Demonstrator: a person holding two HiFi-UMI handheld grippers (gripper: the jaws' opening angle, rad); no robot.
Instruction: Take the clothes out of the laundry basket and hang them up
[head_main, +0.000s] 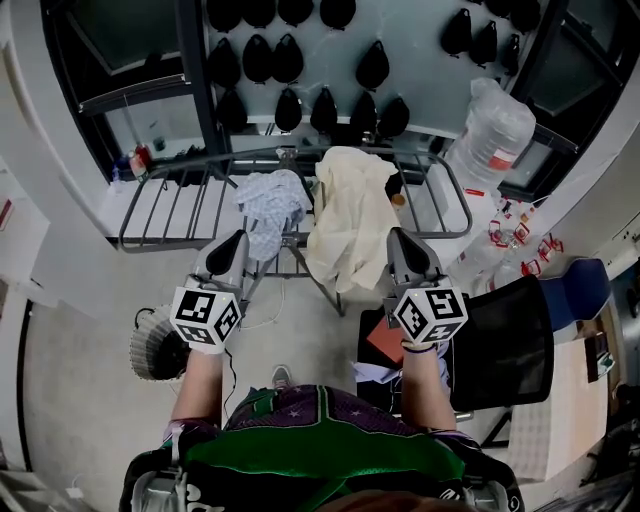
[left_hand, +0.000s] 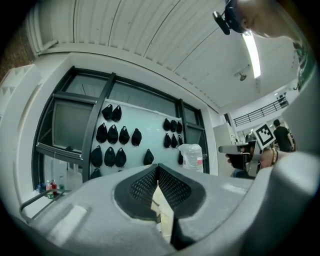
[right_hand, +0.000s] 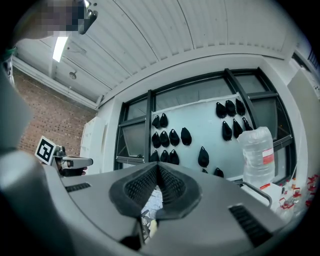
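Note:
A cream garment (head_main: 349, 218) and a white-and-blue patterned one (head_main: 268, 206) hang over the grey drying rack (head_main: 185, 165) ahead of me. Both grippers are held level in front of the rack, short of the clothes. The left gripper (head_main: 234, 246) is shut and empty, below the patterned garment. The right gripper (head_main: 400, 243) is shut and empty too, beside the cream garment's right edge. In the left gripper view the jaws (left_hand: 157, 172) meet with nothing between them; the right gripper view shows the same (right_hand: 157, 172). A black basket (head_main: 503, 340) stands at my right, with orange cloth (head_main: 384, 341) at its edge.
A big clear water bottle (head_main: 494, 130) stands right of the rack. Black pouches (head_main: 288, 108) hang on the pale wall behind it. A round white mesh object (head_main: 153, 347) lies on the floor at my left. A blue object (head_main: 580, 285) sits at the far right.

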